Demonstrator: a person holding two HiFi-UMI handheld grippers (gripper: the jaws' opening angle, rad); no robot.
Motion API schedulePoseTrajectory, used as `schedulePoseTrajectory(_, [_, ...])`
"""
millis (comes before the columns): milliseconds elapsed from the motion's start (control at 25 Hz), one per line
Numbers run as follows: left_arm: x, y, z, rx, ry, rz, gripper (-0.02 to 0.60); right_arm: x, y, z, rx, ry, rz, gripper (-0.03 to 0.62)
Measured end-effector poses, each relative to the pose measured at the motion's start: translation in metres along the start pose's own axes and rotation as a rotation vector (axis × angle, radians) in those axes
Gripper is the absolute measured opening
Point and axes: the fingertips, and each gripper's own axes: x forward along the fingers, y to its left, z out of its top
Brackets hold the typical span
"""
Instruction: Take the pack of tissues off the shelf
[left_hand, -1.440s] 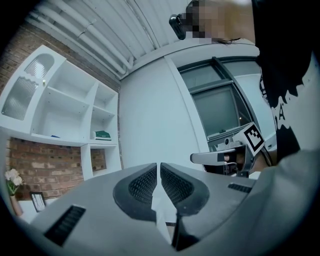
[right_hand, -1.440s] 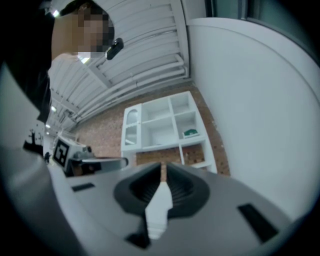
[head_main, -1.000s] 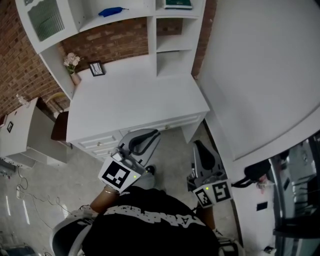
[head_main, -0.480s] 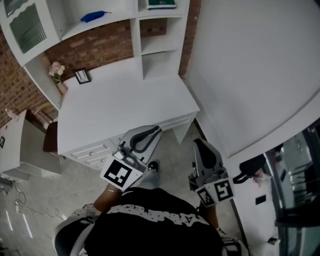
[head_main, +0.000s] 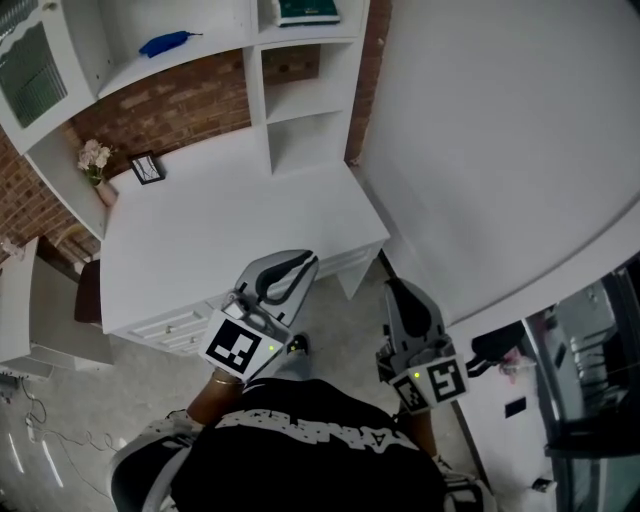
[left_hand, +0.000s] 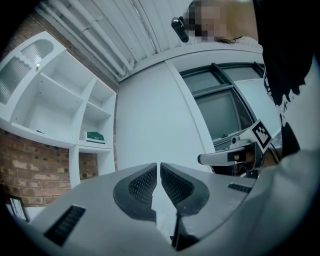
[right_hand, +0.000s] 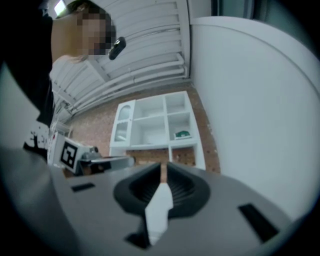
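Pack of tissues (head_main: 308, 10) — I take it to be the green-and-white packet — lies flat on an upper board in the right-hand column of the shelf unit (head_main: 256, 70), near that board's front edge, and neither of my claws is anywhere close to it. My left gripper (head_main: 308, 260) has its jaws drawn together with only a sliver between the pads and nothing in them; my right gripper (head_main: 392, 286) is closed the same way, empty. I carry both low in front of my body, roughly level and aimed toward the desk. I judge that to be an approach posture, since closed jaws catch on nothing. The left tip shows against the front edge of the desk (head_main: 200, 250), and the right one is over bare floor (head_main: 345, 320) just off the desk's front right corner. Outward from there the desktop is bare across its front and middle. Only a small flower vase (head_main: 95, 160) and a picture frame (head_main: 147, 167) stand at its back left corner, well apart from my line. A blue object (head_main: 165, 43) lies on the wide board left of the packet's column, with an upright divider between them. The squeeze is on the right — a big white wall panel (head_main: 500, 150) runs close beside the desk's right edge and the shelf's right side. So I judge the right claw has little sideways room. A reach across the desk to the packet's front edge looks the cleaner way in.
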Motion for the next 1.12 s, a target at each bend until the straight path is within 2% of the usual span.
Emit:
schedulePoseTrajectory(800, [0.049, 0.099, -0.024, -0.026, 0.002, 0.067, 0.058, 0.107, -0.043, -0.013, -0.019, 0.057, 0.029, 0.037])
schedulePoseTrajectory(1120, [0.069, 0.142, -0.026, -0.038, -0.027, 0.069, 0.064, 0.151, -0.055, -0.011, -0.038, 0.063, 0.026, 0.054])
